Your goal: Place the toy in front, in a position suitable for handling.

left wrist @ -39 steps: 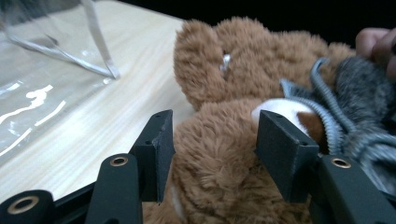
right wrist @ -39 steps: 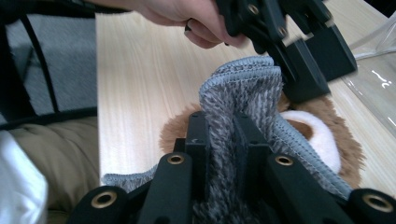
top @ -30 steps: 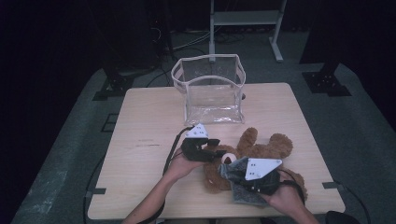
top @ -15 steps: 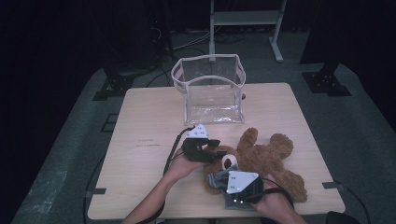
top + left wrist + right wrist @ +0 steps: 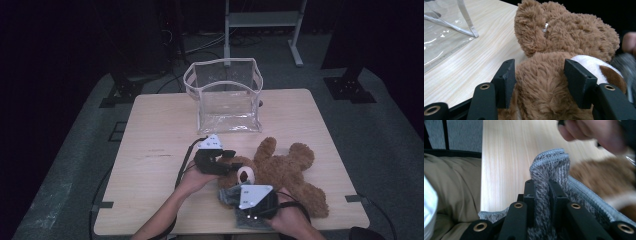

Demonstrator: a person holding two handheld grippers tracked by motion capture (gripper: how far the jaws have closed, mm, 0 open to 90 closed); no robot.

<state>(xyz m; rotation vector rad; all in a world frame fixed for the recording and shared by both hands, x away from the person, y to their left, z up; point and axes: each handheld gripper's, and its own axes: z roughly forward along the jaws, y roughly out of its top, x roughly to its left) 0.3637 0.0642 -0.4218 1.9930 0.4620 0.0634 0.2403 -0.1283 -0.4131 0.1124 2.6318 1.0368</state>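
Light wood table [image 5: 160,130], dark room, grey carpet. Clear bag [image 5: 225,97] far centre. Teddy bear [image 5: 285,170] near right, flat, head left, long axis left-right. Left gripper [image 5: 231,159] jaws just easing open around head, pads touching fur. Right gripper [image 5: 541,192] clamped on grey cloth [image 5: 550,167] by bear.

Left half of the wooden table [image 5: 155,150]: bare board from the near edge up to the far edge, open passage. Upper centre: clear plastic bag [image 5: 226,97] stands upright, mouth open to the top, its walls blocking level passage; bare strip to either side of it. Right of centre: teddy bear [image 5: 280,172] sprawls across the board toward the lower right. Narrow gap between bag and bear. Lower centre: both hands, left gripper [image 5: 227,159] and right gripper [image 5: 231,196], grey cloth [image 5: 227,195] crowd the near edge.
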